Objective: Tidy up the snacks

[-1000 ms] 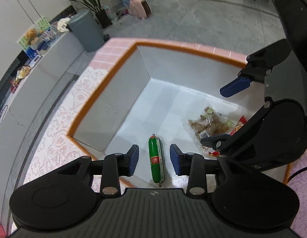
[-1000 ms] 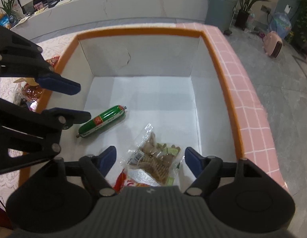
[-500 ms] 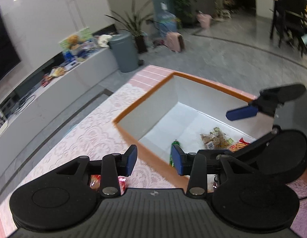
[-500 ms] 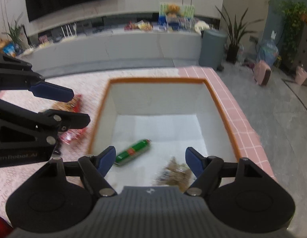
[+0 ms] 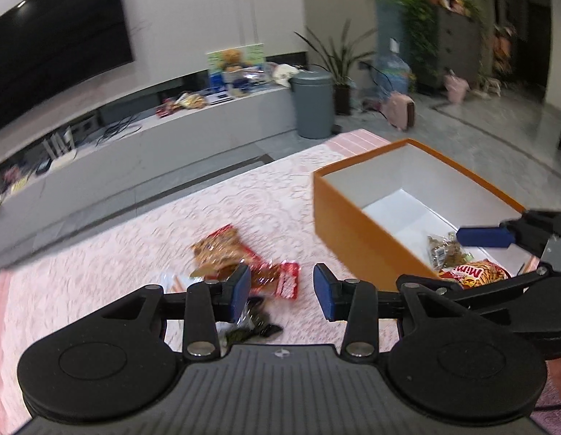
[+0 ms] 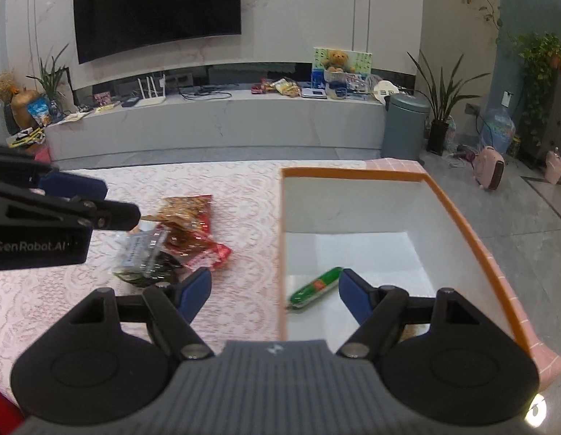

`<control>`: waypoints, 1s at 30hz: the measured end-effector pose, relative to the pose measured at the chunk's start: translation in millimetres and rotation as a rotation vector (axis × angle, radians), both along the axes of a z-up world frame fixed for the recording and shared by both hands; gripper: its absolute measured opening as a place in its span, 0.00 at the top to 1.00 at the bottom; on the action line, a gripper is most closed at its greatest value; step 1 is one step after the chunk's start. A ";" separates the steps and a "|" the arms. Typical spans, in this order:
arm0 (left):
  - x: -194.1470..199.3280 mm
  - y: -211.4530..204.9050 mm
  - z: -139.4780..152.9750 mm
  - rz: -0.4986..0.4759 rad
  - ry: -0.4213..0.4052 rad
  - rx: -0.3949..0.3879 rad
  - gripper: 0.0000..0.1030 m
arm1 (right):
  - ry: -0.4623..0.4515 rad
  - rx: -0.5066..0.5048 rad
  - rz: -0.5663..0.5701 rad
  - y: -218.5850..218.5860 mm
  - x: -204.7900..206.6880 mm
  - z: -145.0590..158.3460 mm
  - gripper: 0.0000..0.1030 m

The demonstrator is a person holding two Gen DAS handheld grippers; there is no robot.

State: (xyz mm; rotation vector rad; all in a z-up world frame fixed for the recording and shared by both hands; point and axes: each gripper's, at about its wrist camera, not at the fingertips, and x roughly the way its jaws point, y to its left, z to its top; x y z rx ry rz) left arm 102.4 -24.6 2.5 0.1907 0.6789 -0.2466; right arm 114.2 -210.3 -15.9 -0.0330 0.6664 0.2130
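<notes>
An orange box (image 5: 347, 219) with white inside stands on the pink lace tablecloth; it also shows in the right wrist view (image 6: 458, 214). Inside lie a green sausage (image 6: 314, 287), a clear bag of brown snacks (image 5: 445, 250) and a red-orange packet (image 5: 474, 276). A pile of snack packets (image 5: 240, 264) lies on the cloth left of the box; it also shows in the right wrist view (image 6: 178, 239). My left gripper (image 5: 282, 286) is open and empty above the pile's near edge. My right gripper (image 6: 275, 290) is open and empty over the box's left wall.
The pink lace tablecloth (image 6: 244, 188) covers the table. Beyond it are a long grey TV bench (image 6: 222, 119) with clutter, a grey bin (image 6: 403, 127), potted plants and a pink bag on the floor (image 6: 490, 166).
Both grippers have lifted and pulled back out of the box, staying open. The left one has swung left over the loose packets. The sausage stays in the box.
</notes>
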 end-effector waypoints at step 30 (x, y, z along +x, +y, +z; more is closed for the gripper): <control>-1.0 106.6 -59.7 0.167 0.054 -0.227 0.48 | 0.047 -0.024 0.145 94.7 30.6 -42.1 0.27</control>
